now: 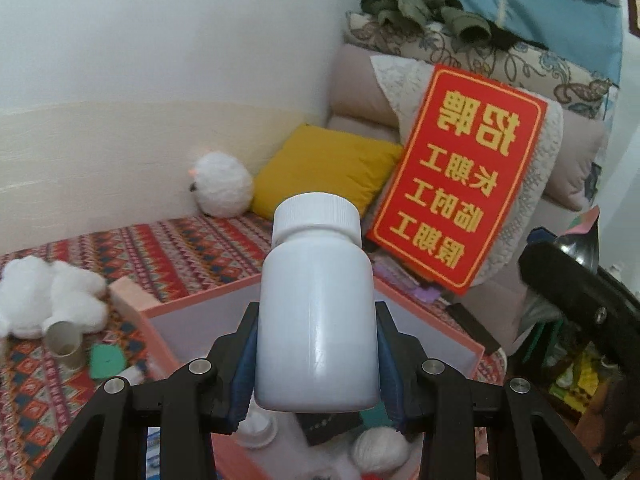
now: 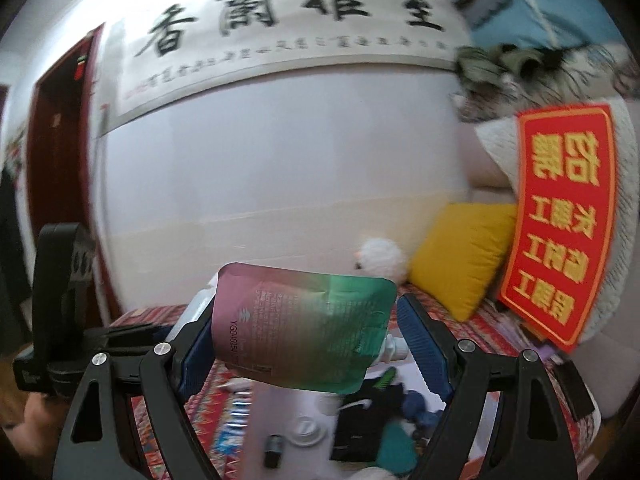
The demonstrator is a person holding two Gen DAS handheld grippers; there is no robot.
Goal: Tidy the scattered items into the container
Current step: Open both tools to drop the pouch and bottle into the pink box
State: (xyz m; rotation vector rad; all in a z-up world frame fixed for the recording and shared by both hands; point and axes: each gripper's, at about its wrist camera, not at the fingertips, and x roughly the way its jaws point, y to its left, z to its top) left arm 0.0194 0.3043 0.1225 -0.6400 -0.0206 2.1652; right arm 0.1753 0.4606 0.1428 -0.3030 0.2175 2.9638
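The left claw (image 1: 316, 364) was closed on a white bottle (image 1: 316, 320), its blue-padded fingers (image 1: 245, 376) pressed against both sides of the bottle's lower half. The bottle stood upright between them, ribbed white cap (image 1: 317, 216) on top. Directly beneath and beyond the claw lay the pink box (image 1: 476, 354), so the bottle hung over its open white inside. Below the claw, inside the box, were a ball of white wool (image 1: 380, 450), a small white cap (image 1: 256, 430) and a dark flat thing too hidden to name. To the left of the claw, outside the box on the patterned bedspread (image 1: 180, 256), sat a heap of white cotton (image 1: 48, 300), a cardboard tube (image 1: 66, 344), a pink block (image 1: 132, 296) touching the box corner, and a green scrap (image 1: 106, 360). Ahead and to the right a red sign with gold characters (image 1: 460, 176) leaned upside down against pale cushions, with a yellow pillow (image 1: 328, 168) and a fluffy white toy (image 1: 222, 184) ahead.

The right claw (image 2: 308, 340) had hold of a shiny pink-and-green pouch (image 2: 300, 328). The pouch pressed against the left finger, while the right finger (image 2: 424, 340) stood beside its white spout (image 2: 394, 350) with a gap visible, so the jaws were only partly closed. Below this claw the box interior (image 2: 276, 404) held a small dark battery-like cylinder (image 2: 274, 450), a white cap (image 2: 306, 432), a black packet (image 2: 368, 428) and blue and green bits, all blurred. To the left of the claw the other handheld rig (image 2: 60, 312) showed, dark, at the same height. Ahead on the wall hung a long calligraphy scroll (image 2: 280, 28).
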